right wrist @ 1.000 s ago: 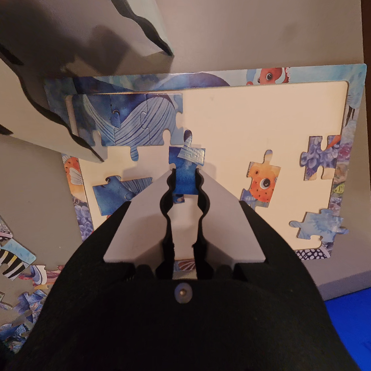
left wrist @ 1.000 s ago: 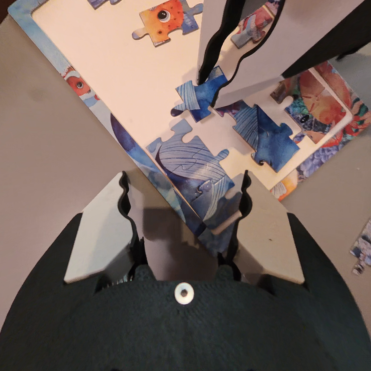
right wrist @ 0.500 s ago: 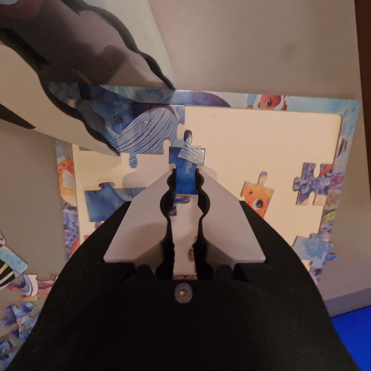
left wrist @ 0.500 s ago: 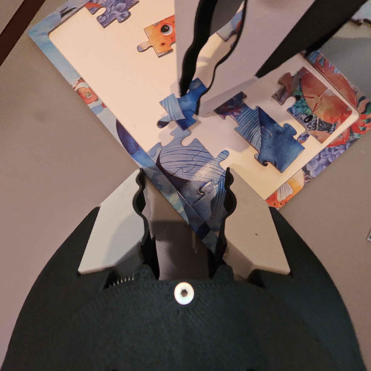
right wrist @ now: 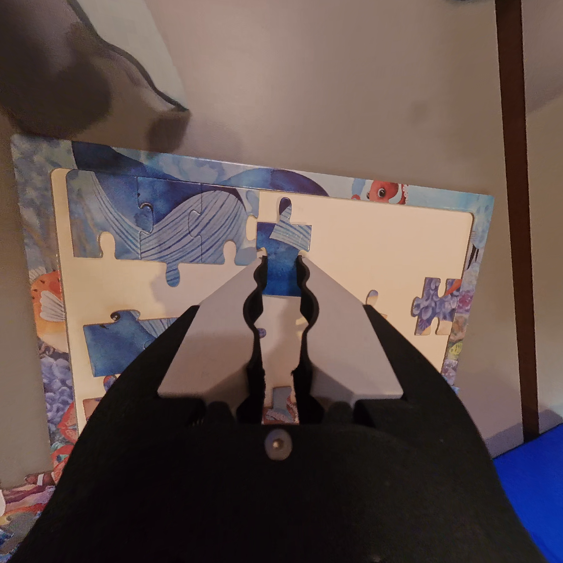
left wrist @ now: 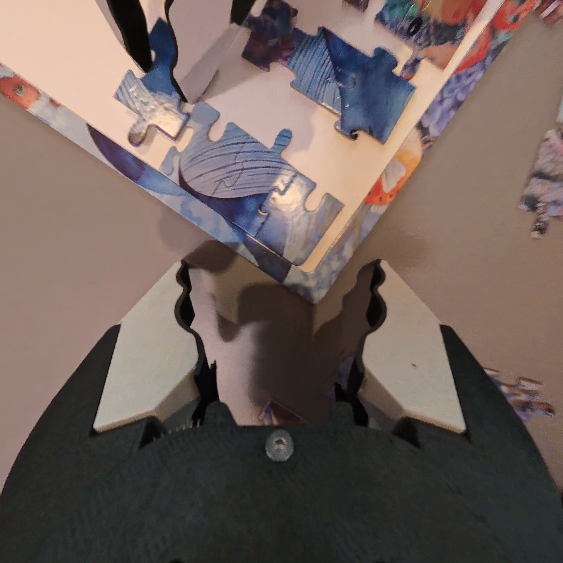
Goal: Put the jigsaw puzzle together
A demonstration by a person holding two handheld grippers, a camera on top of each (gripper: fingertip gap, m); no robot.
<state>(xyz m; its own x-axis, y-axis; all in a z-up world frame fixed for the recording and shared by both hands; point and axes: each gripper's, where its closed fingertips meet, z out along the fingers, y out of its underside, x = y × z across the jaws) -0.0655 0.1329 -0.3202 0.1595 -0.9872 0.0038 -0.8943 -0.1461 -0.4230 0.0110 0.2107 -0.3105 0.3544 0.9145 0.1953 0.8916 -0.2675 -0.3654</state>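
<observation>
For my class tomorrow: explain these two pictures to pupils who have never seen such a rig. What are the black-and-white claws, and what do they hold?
A person holds a two-finger gripper in each hand, with a camera on each looking along its fingers.

In the left wrist view, the left gripper is open and empty above the table, near a corner of the puzzle tray.

In the right wrist view, the right gripper is shut on a blue puzzle piece, beside the joined whale pieces. Other pieces lie loose in the tray.
</observation>
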